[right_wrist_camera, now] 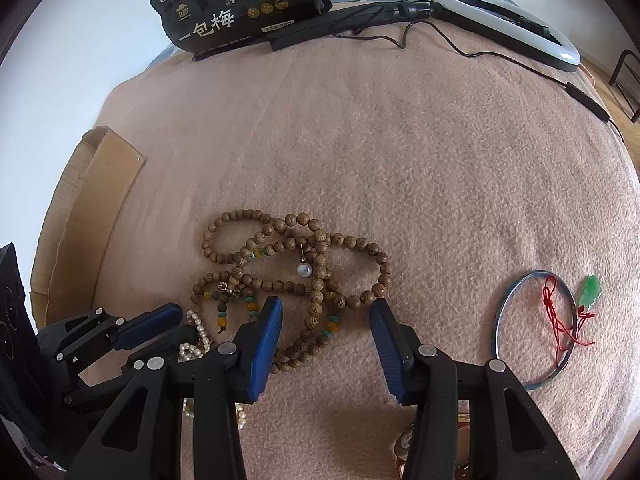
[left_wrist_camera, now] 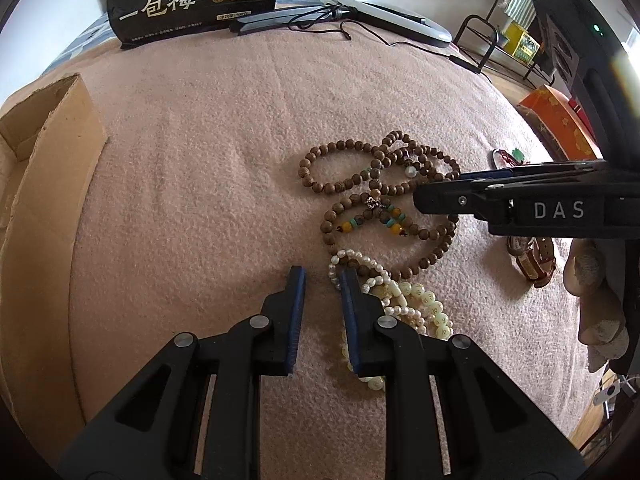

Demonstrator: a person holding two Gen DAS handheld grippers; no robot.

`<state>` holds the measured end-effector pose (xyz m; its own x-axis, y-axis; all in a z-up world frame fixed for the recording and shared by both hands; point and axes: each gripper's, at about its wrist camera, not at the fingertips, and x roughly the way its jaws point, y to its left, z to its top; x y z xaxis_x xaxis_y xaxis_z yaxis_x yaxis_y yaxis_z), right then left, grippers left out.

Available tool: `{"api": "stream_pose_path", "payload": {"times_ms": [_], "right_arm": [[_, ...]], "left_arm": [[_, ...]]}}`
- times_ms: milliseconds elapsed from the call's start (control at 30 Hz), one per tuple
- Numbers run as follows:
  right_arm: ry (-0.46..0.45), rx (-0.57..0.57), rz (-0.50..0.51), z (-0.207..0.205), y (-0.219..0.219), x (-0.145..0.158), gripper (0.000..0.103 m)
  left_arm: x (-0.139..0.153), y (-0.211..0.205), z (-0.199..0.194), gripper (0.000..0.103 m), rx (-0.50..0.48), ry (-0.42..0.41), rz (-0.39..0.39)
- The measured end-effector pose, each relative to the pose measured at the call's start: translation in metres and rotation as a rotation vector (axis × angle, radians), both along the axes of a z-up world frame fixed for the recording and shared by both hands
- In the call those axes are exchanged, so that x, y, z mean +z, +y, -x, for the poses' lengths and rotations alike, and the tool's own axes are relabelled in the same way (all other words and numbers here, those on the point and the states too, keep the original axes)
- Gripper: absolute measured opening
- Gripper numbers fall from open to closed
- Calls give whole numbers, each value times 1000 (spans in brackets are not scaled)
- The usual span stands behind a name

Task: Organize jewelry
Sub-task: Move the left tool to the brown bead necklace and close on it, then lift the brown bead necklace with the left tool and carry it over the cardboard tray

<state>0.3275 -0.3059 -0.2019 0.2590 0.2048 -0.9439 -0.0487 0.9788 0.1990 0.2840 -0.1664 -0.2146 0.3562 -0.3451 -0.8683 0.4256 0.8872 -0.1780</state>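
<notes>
A pink fleece blanket (right_wrist_camera: 400,140) covers the whole surface — whether a bed or a tabletop lies under it cannot be told. At its far edge sit a black snack bag (right_wrist_camera: 240,4) with gold print, a white ring light (right_wrist_camera: 520,24) and its black cable (right_wrist_camera: 500,58). A cardboard box (left_wrist_camera: 44,200) stands at the left; wooden floor and a black metal rack (left_wrist_camera: 480,40) show far right.

The tangled wooden bead strands (right_wrist_camera: 288,264) lie mid-blanket, a pearl strand (left_wrist_camera: 360,264) just near of them, a thin bangle (right_wrist_camera: 532,328) and green pendant (right_wrist_camera: 590,292) to the right. The left gripper (left_wrist_camera: 322,278) has its jaws narrowly parted beside the pearls, pinching nothing. The right gripper (right_wrist_camera: 326,312) holds its jaws spread around the wooden beads — not gripping.
</notes>
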Motion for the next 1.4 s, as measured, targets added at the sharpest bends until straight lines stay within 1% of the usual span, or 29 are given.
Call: {"api": "stream_pose_path", "payload": {"times_ms": [33, 100, 133, 167, 200, 233, 300, 367, 433, 633, 867, 1233, 1400], "right_arm": [[2, 4, 11, -1, 2, -1, 49], [2, 13, 34, -4, 6, -3, 48], [-1, 12, 43, -5, 8, -4, 44], [-4, 10, 52, -6, 10, -4, 37], [-6, 9, 58, -8, 11, -4, 35], [-8, 8, 57, -9, 11, -4, 31], [-13, 9, 58, -9, 11, -4, 21], [-19, 11, 51, -9, 11, -3, 9], [-24, 10, 44, -8, 11, -2, 5], [-59, -1, -13, 3, 4, 9, 4], [-127, -12, -42, 22, -3, 40, 4], [-241, 21, 3, 54, 6, 97, 4], [-282, 36, 25, 61, 13, 119, 4]], "left_arm": [[-1, 0, -1, 18, -2, -2, 2], [-2, 3, -5, 14, 15, 9, 29], [-3, 5, -7, 10, 26, 14, 45], [-3, 7, -8, 6, 38, 18, 59], [-4, 10, -9, 4, 50, 19, 69], [-4, 11, -9, 4, 55, 20, 79], [-4, 13, -8, 3, 61, 16, 92], [-3, 13, -6, 2, 63, 6, 96], [0, 15, -5, 1, 72, -1, 102], [17, 24, 2, 1, 98, -37, 135], [47, 30, 16, 1, 87, -97, 161], [98, 37, 43, 1, 75, -183, 208], [120, 43, 57, 1, 73, -225, 222]]}}
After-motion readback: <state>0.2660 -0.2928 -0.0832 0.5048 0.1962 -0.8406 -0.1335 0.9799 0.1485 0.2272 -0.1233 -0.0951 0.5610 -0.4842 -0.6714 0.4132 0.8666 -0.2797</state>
